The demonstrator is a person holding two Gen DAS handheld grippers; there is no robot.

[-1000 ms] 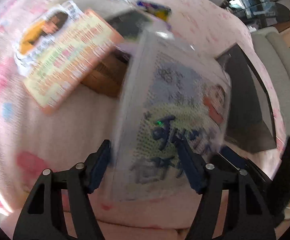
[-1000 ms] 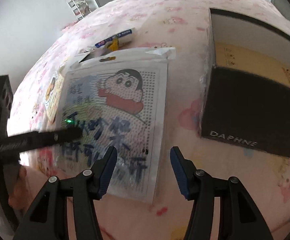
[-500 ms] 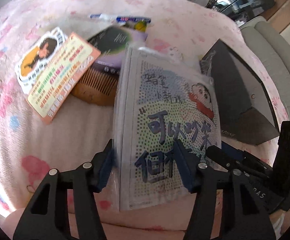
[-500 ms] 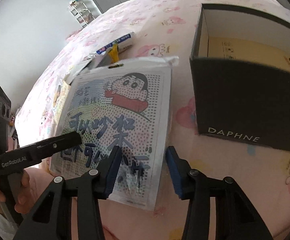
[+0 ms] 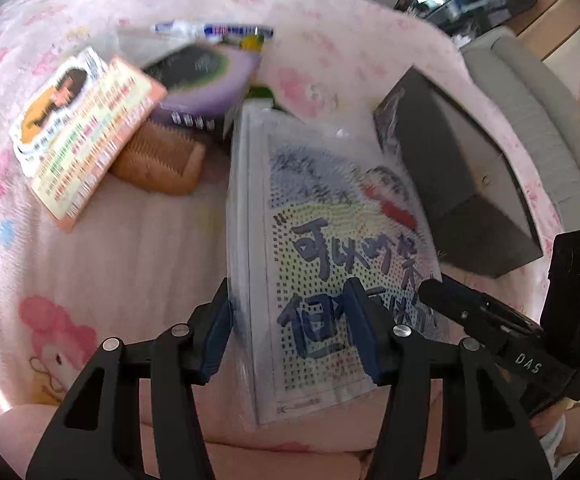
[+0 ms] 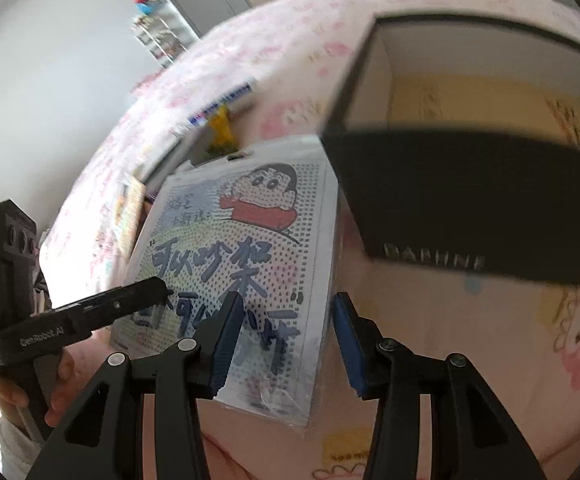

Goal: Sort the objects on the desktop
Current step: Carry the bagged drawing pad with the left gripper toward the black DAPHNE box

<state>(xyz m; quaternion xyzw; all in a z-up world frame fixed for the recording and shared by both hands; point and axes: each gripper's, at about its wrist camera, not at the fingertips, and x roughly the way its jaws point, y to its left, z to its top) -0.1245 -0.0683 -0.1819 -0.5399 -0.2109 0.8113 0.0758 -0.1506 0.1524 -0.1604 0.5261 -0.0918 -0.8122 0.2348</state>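
Observation:
A flat plastic-wrapped packet (image 5: 330,240) printed with a cartoon boy and big blue characters is tilted up off the pink bedspread (image 5: 89,260). My left gripper (image 5: 290,292) straddles its near left edge, one pad under that edge and one on the printed face, with the jaws closing. My right gripper (image 6: 285,300) holds the near right edge of the packet (image 6: 241,240) in the same way. An open black box (image 6: 470,208) marked DAPHNE stands just right of the packet, which reaches its corner.
Left of the packet lie a brown comb (image 5: 161,164), an orange printed card (image 5: 93,136) over a sticker sheet, a purple and black pouch (image 5: 205,80) and a blue and white tube (image 5: 217,32). A grey sofa (image 5: 530,120) lies beyond the black box (image 5: 450,168).
Both pairs of jaws have narrowed onto the packet's edges. The packet has risen and shifted right toward the box, uncovering the comb.

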